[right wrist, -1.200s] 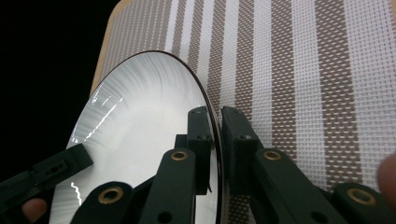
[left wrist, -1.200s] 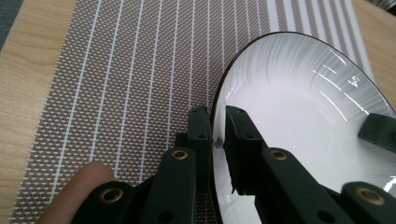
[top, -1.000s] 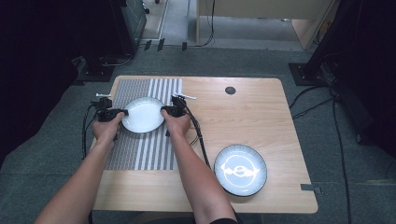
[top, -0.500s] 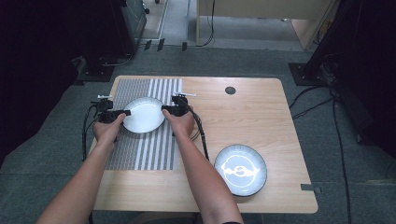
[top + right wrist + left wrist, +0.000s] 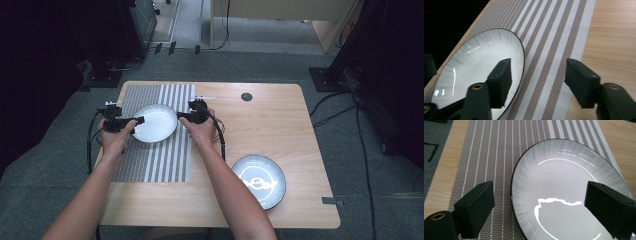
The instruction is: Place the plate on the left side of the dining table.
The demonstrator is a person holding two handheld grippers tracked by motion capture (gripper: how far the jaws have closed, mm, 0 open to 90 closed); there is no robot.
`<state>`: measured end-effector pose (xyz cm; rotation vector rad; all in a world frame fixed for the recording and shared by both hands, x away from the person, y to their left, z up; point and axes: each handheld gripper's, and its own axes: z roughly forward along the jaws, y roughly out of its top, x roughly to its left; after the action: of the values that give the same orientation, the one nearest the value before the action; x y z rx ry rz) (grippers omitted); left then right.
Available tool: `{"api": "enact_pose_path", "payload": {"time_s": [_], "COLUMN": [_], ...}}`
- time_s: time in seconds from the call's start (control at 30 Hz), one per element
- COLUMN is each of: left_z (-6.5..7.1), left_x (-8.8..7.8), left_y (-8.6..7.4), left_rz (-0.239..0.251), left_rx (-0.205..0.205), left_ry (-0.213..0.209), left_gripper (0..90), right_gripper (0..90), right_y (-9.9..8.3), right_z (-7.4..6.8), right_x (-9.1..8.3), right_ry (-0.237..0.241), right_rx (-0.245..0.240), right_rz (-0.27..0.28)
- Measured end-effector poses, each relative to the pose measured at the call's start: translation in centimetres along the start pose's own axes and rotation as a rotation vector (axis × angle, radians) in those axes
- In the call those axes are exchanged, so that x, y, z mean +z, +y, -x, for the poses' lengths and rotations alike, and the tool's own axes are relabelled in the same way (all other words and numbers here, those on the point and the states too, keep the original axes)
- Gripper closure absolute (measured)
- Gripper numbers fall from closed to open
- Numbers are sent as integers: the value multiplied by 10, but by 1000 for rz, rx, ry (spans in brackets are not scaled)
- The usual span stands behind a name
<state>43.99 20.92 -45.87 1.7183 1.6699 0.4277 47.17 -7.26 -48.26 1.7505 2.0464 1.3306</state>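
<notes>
A white plate with a thin dark rim lies on the striped placemat at the table's left. My left gripper is at the plate's left edge and my right gripper at its right edge. Both sets of jaws have just been opening. In the left gripper view the plate's rim runs between the wide-apart jaws of the left gripper, and no pad presses on it. In the right gripper view one jaw of the right gripper hangs over the plate's rim and the other over the placemat.
A dark plate with a white pattern sits at the front right of the wooden table. A small black disc lies near the back edge. Cables trail from both grippers across the placemat and off the table's left side.
Both grippers were shut on the white plate's rim and have let go. Their jaws have spread and both hands have lifted slightly. The plate stays in place on the placemat.
</notes>
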Motion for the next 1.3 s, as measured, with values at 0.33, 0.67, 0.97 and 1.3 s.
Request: {"api": "enact_pose_path", "payload": {"time_s": [0.33, 0.67, 0.97, 1.3], "left_z": [11, 26, 42, 53], "left_x": [-17, -30, -41, -48], "left_y": [-9, -19, -32, -44], "left_rz": [52, 67, 63, 67], "left_rx": [20, 59, 112, 145], "left_ry": [-51, -81, -89, -88], "left_gripper": [28, 26, 26, 26], "right_gripper": [292, 224, 181, 187], "right_y": [-1, -8, -12, -18], "right_z": [4, 7, 22, 40], "right_x": [-33, -63, -96, -129], "right_ry": [-15, -61, -55, -61], "right_rx": [-54, -128, -117, -96], "right_rz": [-8, -2, 26, 74]}}
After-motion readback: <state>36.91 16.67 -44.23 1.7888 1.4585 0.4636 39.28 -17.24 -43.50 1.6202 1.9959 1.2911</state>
